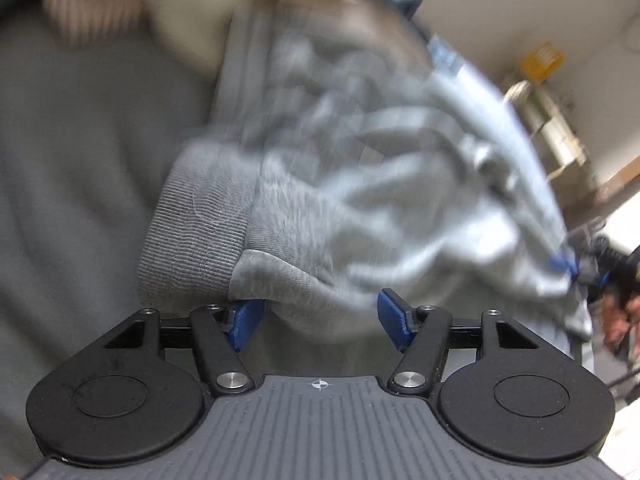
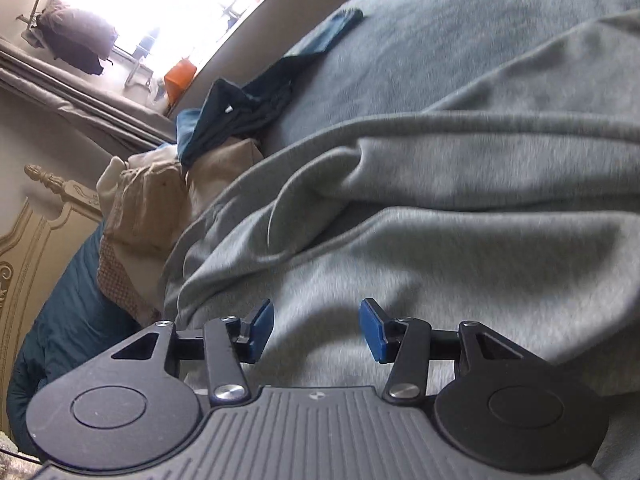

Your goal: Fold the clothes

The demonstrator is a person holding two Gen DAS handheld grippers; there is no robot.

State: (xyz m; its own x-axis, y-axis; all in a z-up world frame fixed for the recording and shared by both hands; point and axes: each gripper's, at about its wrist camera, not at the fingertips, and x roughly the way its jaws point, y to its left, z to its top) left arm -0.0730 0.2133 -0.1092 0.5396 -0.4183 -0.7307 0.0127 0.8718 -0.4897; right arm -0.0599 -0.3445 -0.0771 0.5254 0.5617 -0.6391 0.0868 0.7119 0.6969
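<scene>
While lying crumpled across the grey bed cover [image 2: 460, 20], spreading as a grey sweatshirt [image 2: 440, 240], ribbed cuff [image 1: 192, 236] bunching just ahead of the left gripper [image 1: 320, 320], jaws standing apart with cloth between, pads not pressing. Hanging over the same fabric, the right gripper [image 2: 318, 330], jaws parted, gripping nothing. Heaping near the cover's far edge: dark teal clothes [image 2: 240, 112], beige garments [image 2: 152, 204].

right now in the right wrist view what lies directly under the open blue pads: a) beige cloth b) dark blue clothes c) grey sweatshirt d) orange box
c: the right gripper hangs open over the grey sweatshirt, while the dark blue clothes, beige cloth and orange box sit further off to the left.
</scene>
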